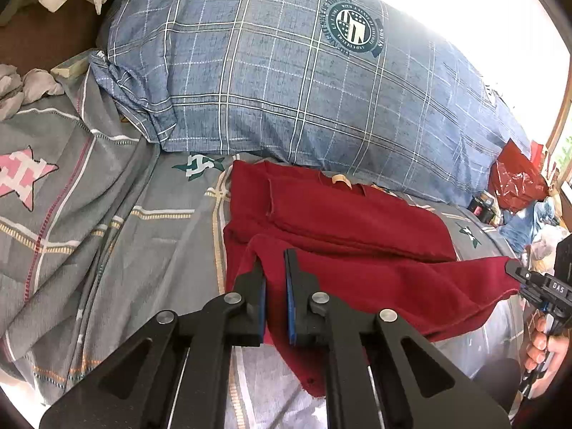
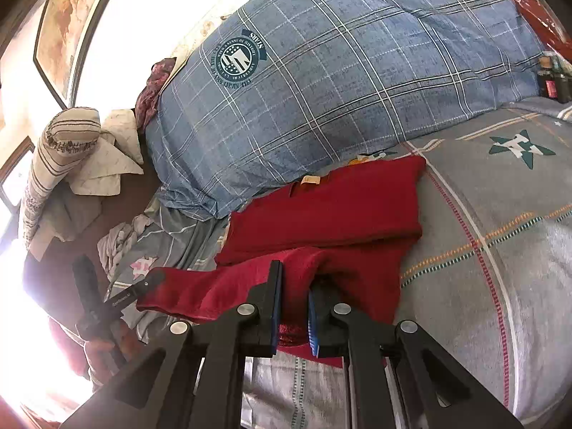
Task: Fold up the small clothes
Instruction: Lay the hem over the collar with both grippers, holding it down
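Both the left gripper (image 1: 274, 268) and right gripper (image 2: 295, 286) are clamped on a red garment's (image 1: 357, 214) lifted near edge, center frame, above a gray bedsheet (image 1: 143, 232).

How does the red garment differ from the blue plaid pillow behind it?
The red garment is plain, thin and partly folded; the pillow is checked, plump and carries a round emblem. The garment's near edge is lifted by both grippers; the pillow is untouched. Both lie on the grey bedsheet.
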